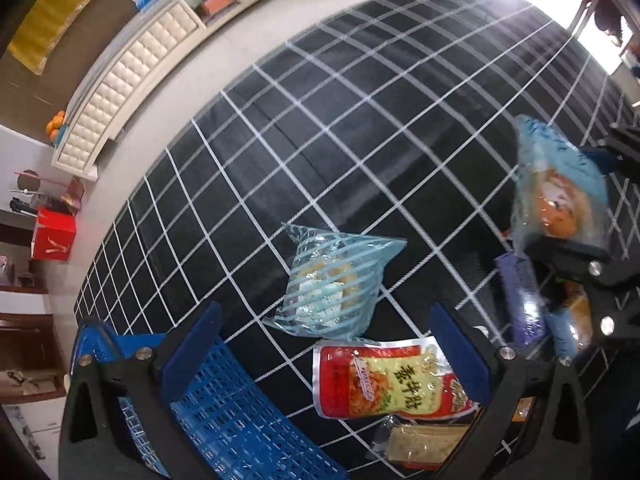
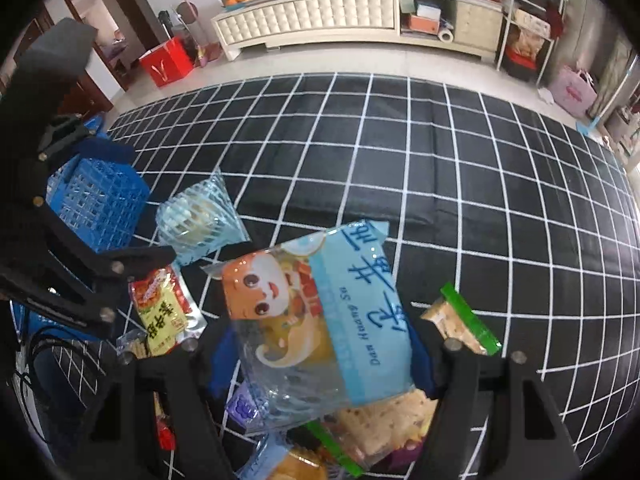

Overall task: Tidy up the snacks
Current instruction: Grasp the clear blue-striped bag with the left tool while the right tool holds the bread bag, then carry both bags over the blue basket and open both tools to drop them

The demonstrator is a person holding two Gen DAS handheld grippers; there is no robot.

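1. Surface: a black cloth with a white grid pattern (image 2: pixel 400 152), spread over a pale floor; all the snacks and the basket lie on it.
2. Right gripper (image 2: pixel 320 352): black frame with blue pads, clenched on a light-blue plastic snack packet printed with an orange cartoon face (image 2: pixel 320 320). The packet is lifted clear of the cloth and tilted. In the left wrist view the same packet (image 1: pixel 560 188) hangs at the right edge, blurred.
3. Left gripper (image 1: pixel 324 352): jaws spread wide, holding nothing, hovering above the cloth between the basket and the loose packets.
4. Blue plastic lattice basket (image 1: pixel 224 400): under the left finger in the left wrist view; seen at far left in the right wrist view (image 2: pixel 100 204). Contents cannot be told.
5. Clear packet with pale-blue stripes (image 1: pixel 332 284): flat on the cloth, just beside the basket, with pale biscuits showing through.
6. Red and yellow foil pouch with printed characters (image 1: pixel 388 380): flat on the cloth, touching the striped packet's near edge.
7. Clear-wrapped pale cracker bar (image 1: pixel 424 440): just below the red pouch.
8. Green-edged clear packets of crackers (image 2: pixel 464 320): near the right gripper's finger; another lies beneath the held packet.
9. Purple wrapper (image 1: pixel 520 300): blurred, beside the right gripper.
10. Background: cream padded low cabinet (image 2: pixel 312 16); red box (image 2: pixel 168 60).
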